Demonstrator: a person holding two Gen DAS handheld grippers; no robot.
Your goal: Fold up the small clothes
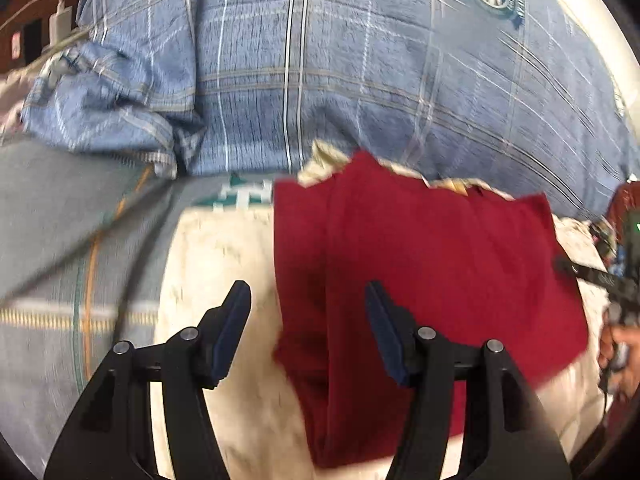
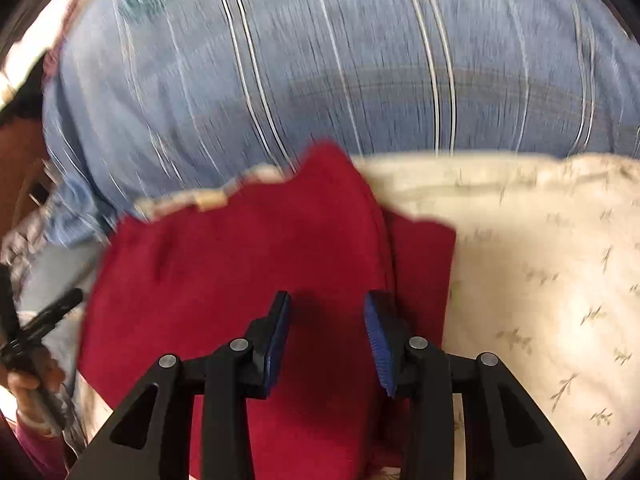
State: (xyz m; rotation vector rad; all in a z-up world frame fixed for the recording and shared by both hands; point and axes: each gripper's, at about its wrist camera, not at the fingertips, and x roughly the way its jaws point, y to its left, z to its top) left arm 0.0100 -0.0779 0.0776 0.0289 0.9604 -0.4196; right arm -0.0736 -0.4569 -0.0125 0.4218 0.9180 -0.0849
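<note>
A red garment [image 1: 432, 276] lies partly folded on a cream sheet [image 2: 540, 260], just in front of a blue plaid pillow [image 1: 320, 60]. The left gripper [image 1: 308, 328] hangs over its left edge, jaws apart and empty. The right gripper [image 2: 327, 336] hovers above the cloth, jaws narrower, gripping nothing.

The left gripper [image 1: 308, 300] is hanging over the bed with its jaws apart, and nothing is sitting between the dark blue pads [image 1: 234, 332]. A red garment [image 1: 440, 272] is lying flat on a cream sheet [image 1: 216, 264], just under and beyond the right-hand pad. Behind it a blue checked cover [image 1: 320, 72] is filling the upper part of the view. A grey striped blanket [image 1: 52, 248] is lying at the left. At the right edge a hand [image 1: 622, 356] is holding the other gripper's handle.
</note>
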